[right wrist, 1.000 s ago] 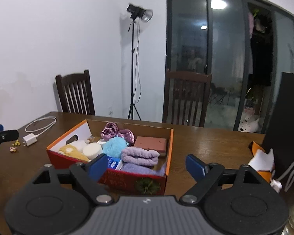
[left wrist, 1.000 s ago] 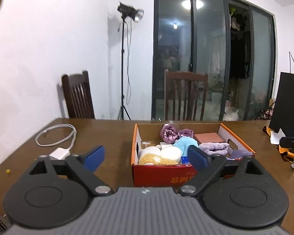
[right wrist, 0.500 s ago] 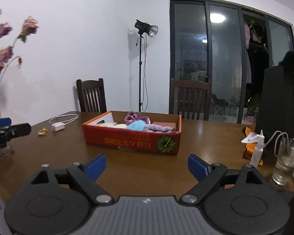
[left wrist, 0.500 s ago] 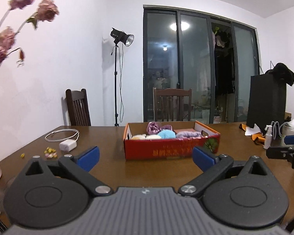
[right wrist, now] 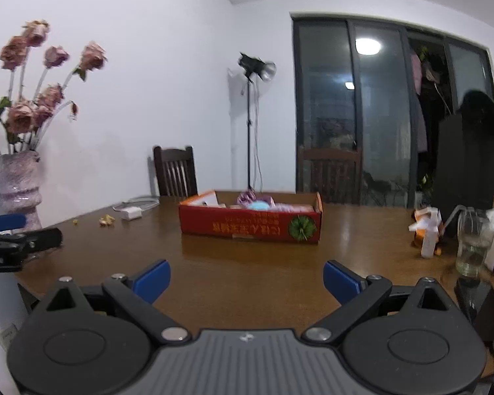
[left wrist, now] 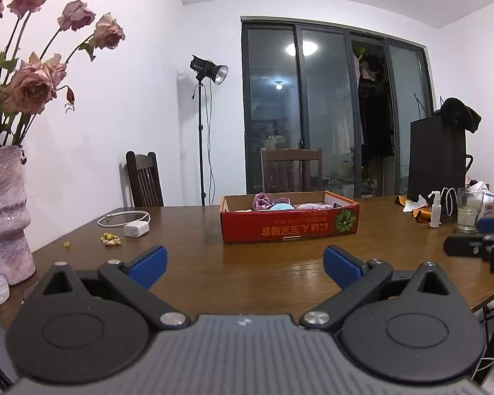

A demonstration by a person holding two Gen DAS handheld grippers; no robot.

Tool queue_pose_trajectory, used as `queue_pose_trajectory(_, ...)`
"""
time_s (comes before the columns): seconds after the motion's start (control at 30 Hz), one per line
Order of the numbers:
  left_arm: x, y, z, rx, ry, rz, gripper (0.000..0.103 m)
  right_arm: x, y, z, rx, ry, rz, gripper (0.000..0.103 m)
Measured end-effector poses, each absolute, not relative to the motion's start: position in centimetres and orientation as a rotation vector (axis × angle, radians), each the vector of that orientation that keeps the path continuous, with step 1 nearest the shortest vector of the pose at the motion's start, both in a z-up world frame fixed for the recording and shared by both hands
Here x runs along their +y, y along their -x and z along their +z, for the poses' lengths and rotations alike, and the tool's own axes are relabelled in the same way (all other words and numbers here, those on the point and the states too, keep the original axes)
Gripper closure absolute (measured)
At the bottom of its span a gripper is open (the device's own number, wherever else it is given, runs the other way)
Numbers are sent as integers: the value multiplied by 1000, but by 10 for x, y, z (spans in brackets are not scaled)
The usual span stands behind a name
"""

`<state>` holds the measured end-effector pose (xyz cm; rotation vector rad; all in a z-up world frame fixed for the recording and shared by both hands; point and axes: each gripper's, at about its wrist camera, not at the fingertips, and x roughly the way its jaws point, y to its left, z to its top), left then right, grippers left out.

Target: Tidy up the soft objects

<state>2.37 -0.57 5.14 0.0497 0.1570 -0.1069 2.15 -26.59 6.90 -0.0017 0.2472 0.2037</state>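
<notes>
Vase: a pale vase (left wrist: 3, 210) of dried pink roses (left wrist: 33, 85) stands at the surface's left edge.
Charger: a white charger (left wrist: 136, 229) with its coiled cable lies near the far left corner, small yellow crumbs (left wrist: 110, 239) beside it.
Box: the red cardboard box (left wrist: 289, 227) sits mid-surface toward the far edge, soft objects (left wrist: 273, 202) in purple, teal and pink inside it.
Right edge: a spray bottle (left wrist: 435, 210), a glass (left wrist: 470, 210) and a black bag (left wrist: 437, 158) crowd it.
Left gripper (left wrist: 245, 263): jaws spread wide, holding nothing, touching nothing.
Right gripper (right wrist: 247, 279): jaws opening, nothing between them.
Open room: bare brown surface (left wrist: 263, 276) lies between both grippers and the box; two chairs stand beyond the far edge.
</notes>
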Motion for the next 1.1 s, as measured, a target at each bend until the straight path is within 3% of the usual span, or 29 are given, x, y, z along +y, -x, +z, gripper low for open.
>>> queue_pose_trajectory(1.1,-4,-26,48,156,-38,-105,0,-262,-26,68,254,-8,216,3)
